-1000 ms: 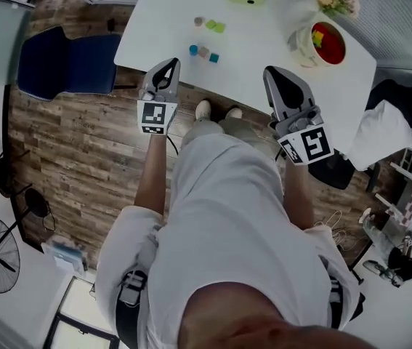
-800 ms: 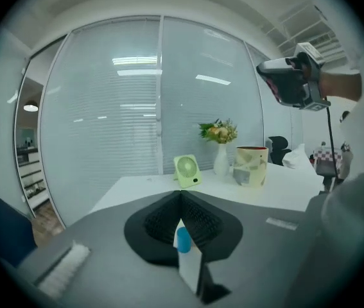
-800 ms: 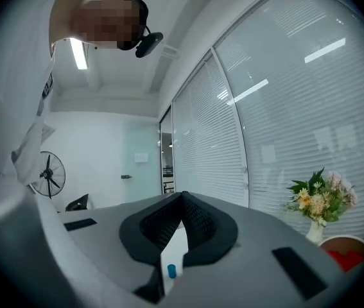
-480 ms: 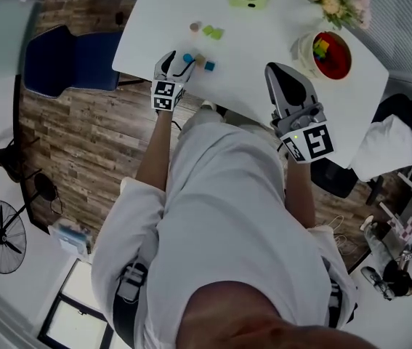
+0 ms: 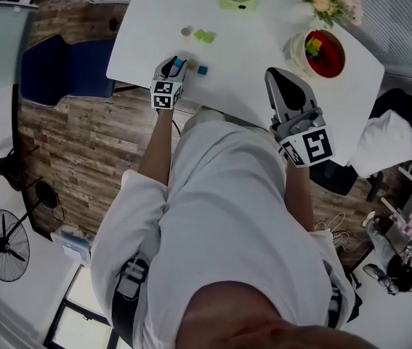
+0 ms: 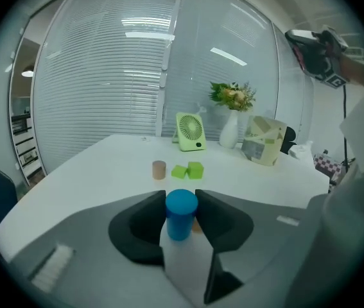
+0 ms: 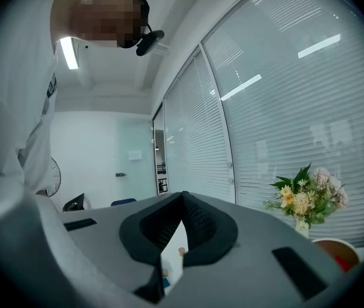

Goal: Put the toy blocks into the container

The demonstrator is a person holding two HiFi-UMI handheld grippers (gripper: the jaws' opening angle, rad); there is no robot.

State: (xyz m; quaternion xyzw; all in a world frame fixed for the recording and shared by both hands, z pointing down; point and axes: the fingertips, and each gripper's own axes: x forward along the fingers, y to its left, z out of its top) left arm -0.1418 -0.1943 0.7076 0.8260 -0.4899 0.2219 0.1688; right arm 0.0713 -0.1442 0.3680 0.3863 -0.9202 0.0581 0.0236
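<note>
Left gripper view shows the blue cylinder (image 6: 181,213) upright on the white surface (image 6: 104,165), on the near side of the green fan (image 6: 190,131). It is pinched between the pads of the left tool (image 6: 180,196), whose jaws have just been closing. A tan cylinder (image 6: 159,169) and two green blocks (image 6: 195,169) lie between it and the fan. The container (image 5: 298,49) sits right of the fan. The right tool (image 7: 182,197), pressed together and empty, is nearer than the fan.

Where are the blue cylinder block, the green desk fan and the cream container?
Blue cylinder block (image 6: 181,214): left gripper view, its side.
Green desk fan (image 6: 190,129): left gripper view, round grille.
Cream container with red inside (image 5: 295,51): head view, outer wall.
</note>
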